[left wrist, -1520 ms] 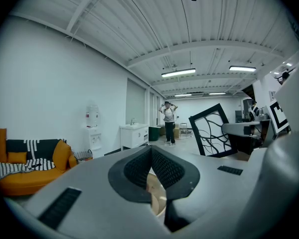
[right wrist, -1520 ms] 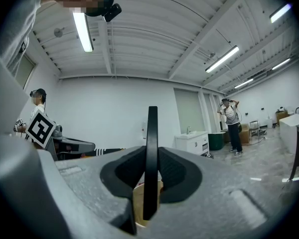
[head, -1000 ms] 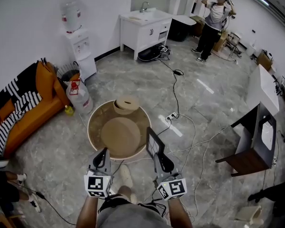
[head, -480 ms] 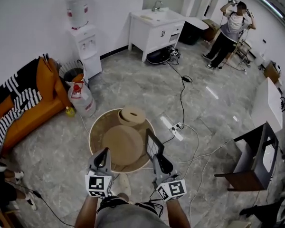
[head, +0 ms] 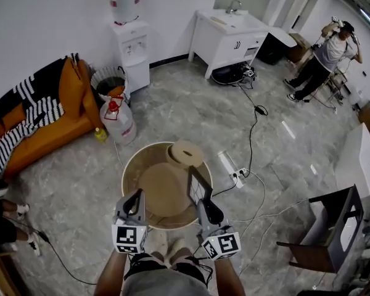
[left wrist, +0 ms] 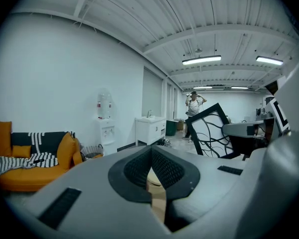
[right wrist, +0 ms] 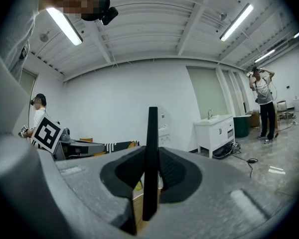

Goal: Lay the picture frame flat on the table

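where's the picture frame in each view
head view: picture frame lower centre, upright in the right tool, over the round table's right rim
left gripper view: frame right of centre, tilted
right gripper view: frame dead centre, edge-on
shared landmark: white sink cabinet

I see a matt black picture frame (head: 199, 187), a smooth pale wooden table (head: 149, 159), a glossy grey marble-look floor (head: 191, 113), and a smooth orange sofa (head: 46, 137) far left.
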Demonstrator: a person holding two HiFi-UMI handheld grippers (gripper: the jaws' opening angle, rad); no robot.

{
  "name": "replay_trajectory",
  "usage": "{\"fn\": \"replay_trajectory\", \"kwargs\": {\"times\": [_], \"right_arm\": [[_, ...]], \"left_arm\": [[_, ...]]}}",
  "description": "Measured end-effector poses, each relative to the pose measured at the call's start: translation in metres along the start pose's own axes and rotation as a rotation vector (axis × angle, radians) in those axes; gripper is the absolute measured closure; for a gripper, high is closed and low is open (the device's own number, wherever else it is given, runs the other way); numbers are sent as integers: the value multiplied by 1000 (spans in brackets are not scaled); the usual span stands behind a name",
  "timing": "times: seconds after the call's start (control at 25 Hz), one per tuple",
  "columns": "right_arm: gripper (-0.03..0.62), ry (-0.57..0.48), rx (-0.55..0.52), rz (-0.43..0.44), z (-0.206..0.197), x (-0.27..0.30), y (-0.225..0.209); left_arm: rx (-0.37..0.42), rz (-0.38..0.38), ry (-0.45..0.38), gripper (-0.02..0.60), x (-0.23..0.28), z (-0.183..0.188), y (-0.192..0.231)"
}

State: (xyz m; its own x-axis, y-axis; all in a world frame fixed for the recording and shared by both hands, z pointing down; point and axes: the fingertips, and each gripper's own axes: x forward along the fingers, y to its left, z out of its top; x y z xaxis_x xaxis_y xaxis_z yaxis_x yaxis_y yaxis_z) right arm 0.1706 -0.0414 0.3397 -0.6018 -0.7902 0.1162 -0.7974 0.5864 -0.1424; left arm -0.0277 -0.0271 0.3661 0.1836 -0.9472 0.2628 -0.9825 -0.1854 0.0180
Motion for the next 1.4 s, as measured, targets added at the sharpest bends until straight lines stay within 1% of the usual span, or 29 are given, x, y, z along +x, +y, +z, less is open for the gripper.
{"fn": "replay_trajectory", "kwargs": {"times": [0.12,0.24,0.4,0.48,0.68,0.88,1.16,1.4], "right_arm": [[523,23,5,35,-11,22,-3],[523,47,22,76,-25,47,-4],[523,87,44,149,-53,78,-7],[523,117,54,185,-70,90,-7],[525,195,92,247,-125,125,-3],[523,275,137,281,-186,154,-4],[523,371,156,337,-263,198,0],[523,452,174,369,-332,223,-1]], "left_arm": [[-10,27,14,566,9,-10,9],[-17,65,41,565,17,-29,23],[-55,151,60,565,32,-54,40],[-72,182,72,565,38,-67,44],[-77,213,120,566,57,-115,56],[-115,236,172,566,76,-175,71],[-155,287,224,566,100,-243,99],[-152,301,272,566,123,-302,109]]}}
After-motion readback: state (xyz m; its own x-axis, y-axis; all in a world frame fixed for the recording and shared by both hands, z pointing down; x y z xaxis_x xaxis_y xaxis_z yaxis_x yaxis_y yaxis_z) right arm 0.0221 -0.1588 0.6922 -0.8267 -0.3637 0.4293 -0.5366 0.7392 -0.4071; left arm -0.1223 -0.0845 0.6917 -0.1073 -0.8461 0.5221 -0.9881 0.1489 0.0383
